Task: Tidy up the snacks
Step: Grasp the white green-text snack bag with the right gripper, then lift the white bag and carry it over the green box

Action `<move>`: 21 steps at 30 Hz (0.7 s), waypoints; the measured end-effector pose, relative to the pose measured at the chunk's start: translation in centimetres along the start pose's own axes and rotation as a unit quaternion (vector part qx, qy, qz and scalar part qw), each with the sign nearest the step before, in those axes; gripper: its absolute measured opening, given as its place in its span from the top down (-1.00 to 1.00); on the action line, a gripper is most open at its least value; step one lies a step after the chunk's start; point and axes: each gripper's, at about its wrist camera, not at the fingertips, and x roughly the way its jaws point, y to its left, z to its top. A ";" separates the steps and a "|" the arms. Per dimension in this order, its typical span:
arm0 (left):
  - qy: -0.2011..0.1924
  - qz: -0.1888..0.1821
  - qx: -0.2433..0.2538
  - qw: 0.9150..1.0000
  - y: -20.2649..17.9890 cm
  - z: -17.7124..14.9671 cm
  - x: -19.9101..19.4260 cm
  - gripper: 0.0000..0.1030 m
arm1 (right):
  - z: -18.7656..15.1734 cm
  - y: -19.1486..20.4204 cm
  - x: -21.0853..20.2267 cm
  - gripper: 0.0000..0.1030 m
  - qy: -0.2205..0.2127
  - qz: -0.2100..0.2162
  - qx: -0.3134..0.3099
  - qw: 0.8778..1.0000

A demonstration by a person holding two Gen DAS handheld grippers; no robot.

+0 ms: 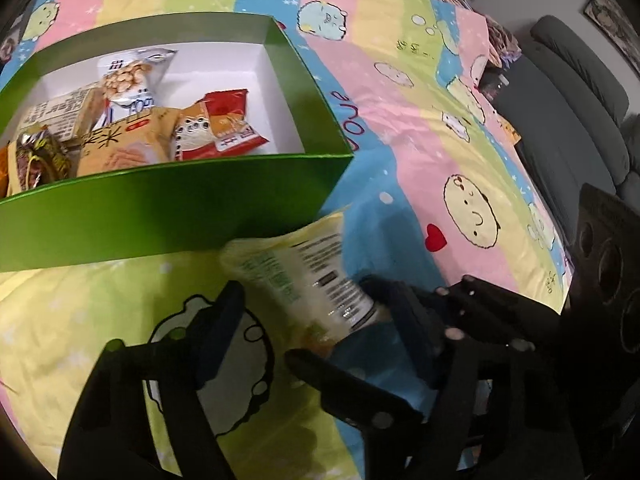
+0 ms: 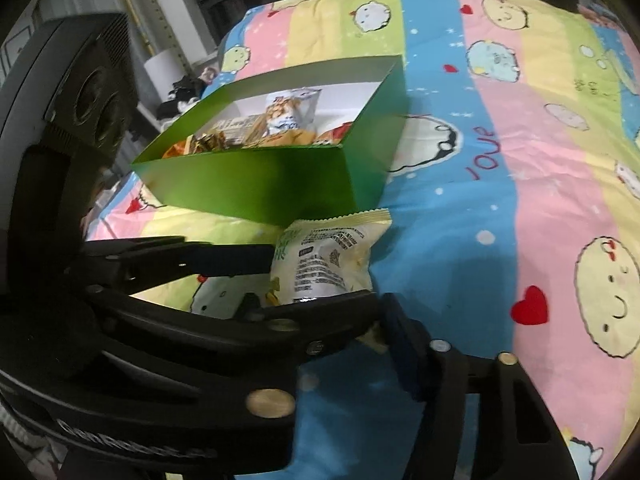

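A green box (image 1: 168, 212) with a white inside lies on the cartoon-print bedsheet and holds several snack packets (image 1: 160, 128). It also shows in the right wrist view (image 2: 256, 188). A pale yellow snack packet (image 1: 304, 272) lies just in front of the box's near right corner. My left gripper (image 1: 304, 304) is open, with its fingers on either side of the packet. In the right wrist view the left gripper (image 2: 320, 276) brackets the same packet (image 2: 328, 256). My right gripper's own fingers are not in view; only its dark body (image 1: 600, 264) shows at the right edge of the left wrist view.
The striped sheet (image 1: 440, 128) covers the whole bed. A grey sofa (image 1: 568, 100) stands past the bed's right edge. Dark clutter (image 2: 184, 88) and a white cylinder (image 2: 160, 68) lie beyond the far left edge.
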 end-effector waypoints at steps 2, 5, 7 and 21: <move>0.003 -0.004 0.001 1.000 0.1 -0.1 0.2 -0.18 | -0.1 0.1 0.1 -0.11 0.002 0.000 0.000 1.000; 0.008 -0.019 -0.004 1.000 0.3 -0.2 0.3 0.01 | -0.2 -0.2 0.2 -0.04 0.002 0.003 0.008 1.000; 0.006 -0.022 -0.001 1.000 0.0 -0.4 0.1 0.10 | -0.3 -0.2 0.2 0.01 0.001 0.002 0.011 1.000; -0.034 -0.022 0.038 0.998 -3.1 -2.1 -4.2 0.27 | -1.3 1.8 -3.7 0.11 -0.042 -0.007 -0.001 0.999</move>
